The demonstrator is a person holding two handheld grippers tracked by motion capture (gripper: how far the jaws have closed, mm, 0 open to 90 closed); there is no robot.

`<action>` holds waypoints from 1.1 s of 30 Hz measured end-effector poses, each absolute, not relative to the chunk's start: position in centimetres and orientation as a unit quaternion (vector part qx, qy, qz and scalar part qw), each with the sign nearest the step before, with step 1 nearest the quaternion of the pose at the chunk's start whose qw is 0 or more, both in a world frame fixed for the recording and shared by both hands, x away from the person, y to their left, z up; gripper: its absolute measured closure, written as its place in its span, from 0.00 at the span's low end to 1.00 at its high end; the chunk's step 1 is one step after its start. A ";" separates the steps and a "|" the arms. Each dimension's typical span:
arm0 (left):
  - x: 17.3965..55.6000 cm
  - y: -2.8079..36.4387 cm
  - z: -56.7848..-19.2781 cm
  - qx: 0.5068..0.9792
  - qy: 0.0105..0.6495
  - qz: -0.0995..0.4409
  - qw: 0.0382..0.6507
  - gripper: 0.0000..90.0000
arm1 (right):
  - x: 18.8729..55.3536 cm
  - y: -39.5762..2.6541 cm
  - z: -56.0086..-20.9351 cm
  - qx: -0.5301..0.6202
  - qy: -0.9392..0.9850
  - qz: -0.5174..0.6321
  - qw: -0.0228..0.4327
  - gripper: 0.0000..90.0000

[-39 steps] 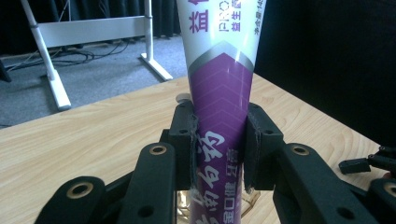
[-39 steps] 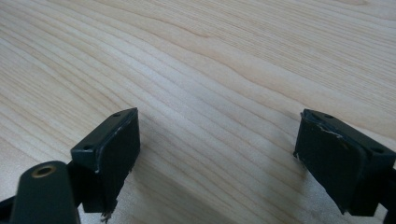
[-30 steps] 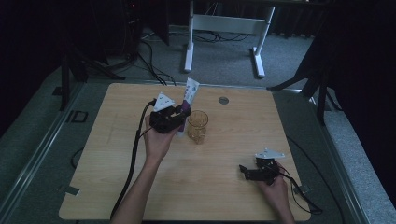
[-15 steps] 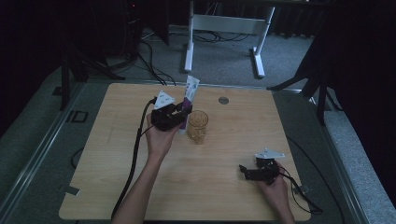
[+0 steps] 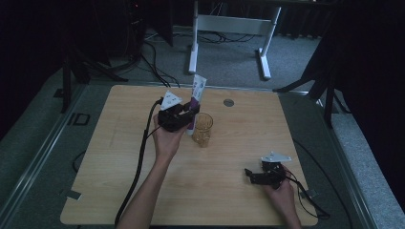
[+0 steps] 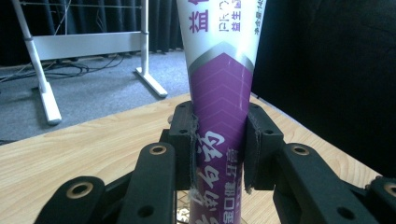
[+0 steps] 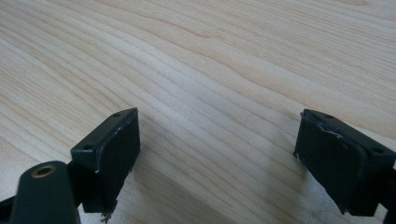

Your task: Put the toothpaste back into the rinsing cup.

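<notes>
A white and purple tube (image 5: pixel 197 94) stands upright in my left gripper (image 5: pixel 191 114), just left of an amber glass cup (image 5: pixel 203 129) in the middle of the wooden table (image 5: pixel 119 157). In the left gripper view both pads press on the purple lower half of the tube (image 6: pixel 219 116), so the left gripper (image 6: pixel 219 149) is shut on it. I cannot tell whether the tube touches the cup. My right gripper (image 5: pixel 249 174) rests low at the table's front right, and the right gripper view shows it (image 7: pixel 217 144) open with bare wood between its jaws.
A small round grey disc (image 5: pixel 229 102) sits in the table near the far edge. Behind the table a white metal frame (image 5: pixel 229 26) and loose cables lie on the grey floor. A black cable (image 5: pixel 138 162) trails from the left gripper along the forearm.
</notes>
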State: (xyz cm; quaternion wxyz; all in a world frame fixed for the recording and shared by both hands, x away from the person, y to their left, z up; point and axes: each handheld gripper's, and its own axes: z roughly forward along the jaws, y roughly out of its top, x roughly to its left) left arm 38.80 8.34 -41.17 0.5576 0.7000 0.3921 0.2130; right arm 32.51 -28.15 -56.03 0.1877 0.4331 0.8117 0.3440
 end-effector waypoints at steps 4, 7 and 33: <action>39.0 8.1 -41.2 0.697 0.392 0.214 0.561 0.76 | 32.5 -28.2 -56.0 0.433 0.812 0.344 0.188 0.15; 39.0 8.0 -41.3 0.694 0.390 0.217 0.564 0.76 | 32.5 -28.2 -56.0 0.433 0.812 0.344 0.188 0.15; 40.5 6.5 -42.4 0.684 0.388 0.231 0.573 0.76 | 32.5 -28.1 -56.0 0.434 0.811 0.344 0.187 0.15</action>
